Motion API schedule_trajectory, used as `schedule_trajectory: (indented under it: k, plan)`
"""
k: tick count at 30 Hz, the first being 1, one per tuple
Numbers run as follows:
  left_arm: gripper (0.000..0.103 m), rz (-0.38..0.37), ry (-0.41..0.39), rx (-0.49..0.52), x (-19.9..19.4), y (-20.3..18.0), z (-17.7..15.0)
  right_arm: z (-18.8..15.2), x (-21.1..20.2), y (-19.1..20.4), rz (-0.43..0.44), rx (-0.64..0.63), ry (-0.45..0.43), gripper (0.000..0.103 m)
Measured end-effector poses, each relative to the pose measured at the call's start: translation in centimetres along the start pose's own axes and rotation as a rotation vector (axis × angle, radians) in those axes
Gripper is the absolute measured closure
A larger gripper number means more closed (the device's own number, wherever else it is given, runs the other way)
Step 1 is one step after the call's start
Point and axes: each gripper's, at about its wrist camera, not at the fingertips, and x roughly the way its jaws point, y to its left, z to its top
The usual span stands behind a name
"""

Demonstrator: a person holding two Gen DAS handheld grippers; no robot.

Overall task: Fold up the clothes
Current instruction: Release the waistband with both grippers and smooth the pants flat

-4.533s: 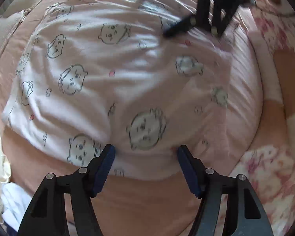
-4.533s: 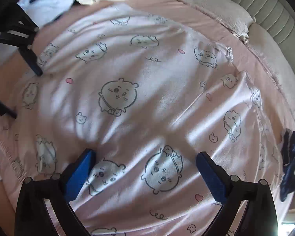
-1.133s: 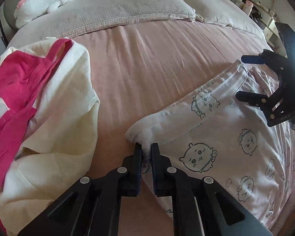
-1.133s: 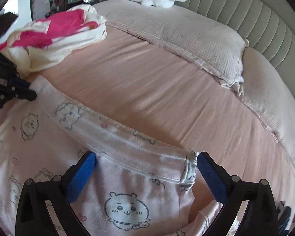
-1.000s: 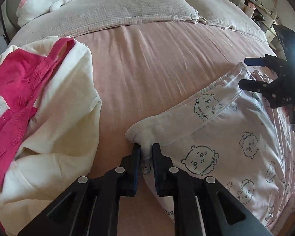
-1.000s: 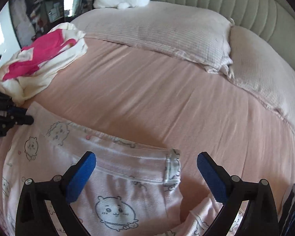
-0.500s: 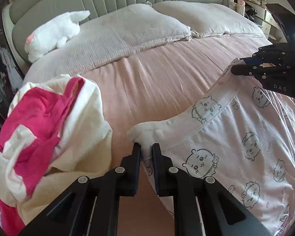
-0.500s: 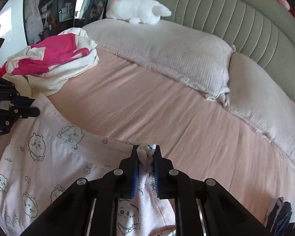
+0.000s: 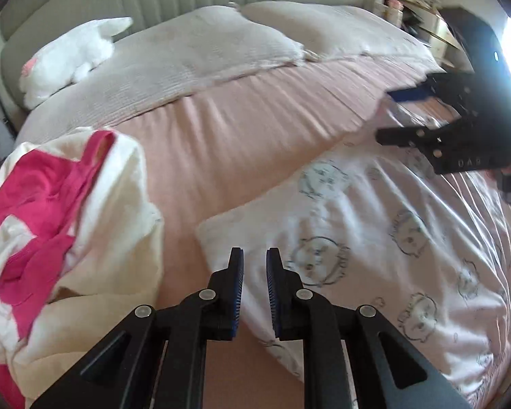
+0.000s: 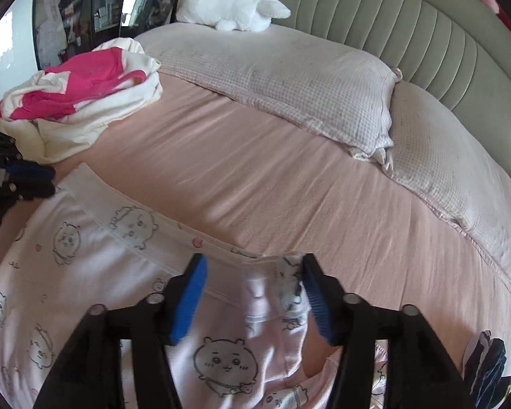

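Pale pink pyjama trousers (image 9: 374, 238) printed with cartoon faces lie flat on the pink bed sheet (image 9: 242, 143), waistband toward the pillows. My left gripper (image 9: 254, 266) hangs just above the waistband's left corner, its jaws a narrow gap apart with no cloth between them. My right gripper (image 10: 253, 279) is open over the waistband's right corner (image 10: 282, 283), which lies between the jaws, blurred. The trousers also show in the right wrist view (image 10: 95, 255). The right gripper shows in the left wrist view (image 9: 443, 116), the left gripper at the left edge of the right wrist view (image 10: 13, 177).
A heap of cream and hot-pink clothes (image 9: 61, 211) lies left of the trousers, also in the right wrist view (image 10: 78, 99). Two beige pillows (image 10: 289, 78) and a white plush toy (image 10: 231, 8) sit by the padded headboard. Dark cloth (image 10: 487, 361) lies at the bed's right edge.
Both grippers have let go of the waistband corners they held half a second ago. The left jaws have parted slightly; the right jaws have opened wide. The waistband now lies flat.
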Motion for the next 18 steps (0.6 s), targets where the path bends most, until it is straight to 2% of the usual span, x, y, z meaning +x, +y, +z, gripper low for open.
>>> schedule_trajectory:
  k: [2,4,6,7,8,10,11,12,13,14,15,16,18]
  plan:
    - [0.089,0.050,0.122,0.080,1.5,-0.9,-0.6,0.1,-1.3,0.9,0.009,-0.029,-0.027,0.034]
    - [0.089,0.082,0.172,0.084,1.0,-0.5,-0.5,0.0,-1.7,1.5,0.017,-0.050,-0.003,0.034]
    - [0.090,0.164,0.198,0.124,-0.2,-0.4,-0.5,-0.7,-1.7,1.7,0.008,-0.063,0.053,0.034]
    - [0.090,0.153,0.188,0.134,-1.1,-0.6,-0.5,-1.1,-1.8,1.7,0.010,-0.059,0.069,0.034]
    - [0.090,0.073,0.161,0.132,-2.1,-1.0,-0.4,-1.5,-2.0,1.7,0.015,-0.051,0.078,0.034]
    - [0.090,-0.156,0.099,0.135,-3.1,-2.8,-0.7,-2.2,-2.3,2.1,0.028,-0.042,0.091,0.034]
    - [0.090,-0.244,0.099,0.155,-2.9,-3.9,-1.1,-2.5,-2.2,2.6,0.038,-0.048,0.101,0.034]
    - [0.089,-0.280,0.137,0.187,-2.1,-4.9,-1.8,-3.0,-2.1,3.3,0.052,-0.062,0.118,0.034]
    - [0.089,-0.254,0.191,0.238,-1.1,-5.7,-2.8,-3.4,-2.0,4.0,0.066,-0.077,0.135,0.034]
    - [0.089,-0.230,0.193,0.279,-1.0,-6.0,-3.5,-3.8,-1.9,4.7,0.080,-0.091,0.152,0.034]
    - [0.089,-0.232,0.191,0.272,-1.4,-5.5,-3.8,-4.3,-1.8,5.3,0.089,-0.112,0.170,0.034]
    - [0.089,-0.230,0.234,0.242,-1.6,-4.6,-4.0,-5.2,-1.6,5.9,0.089,-0.142,0.188,0.034]
    - [0.090,-0.176,0.258,0.262,-2.7,-3.8,-4.3,-6.4,-2.1,6.1,0.088,-0.145,0.180,0.033]
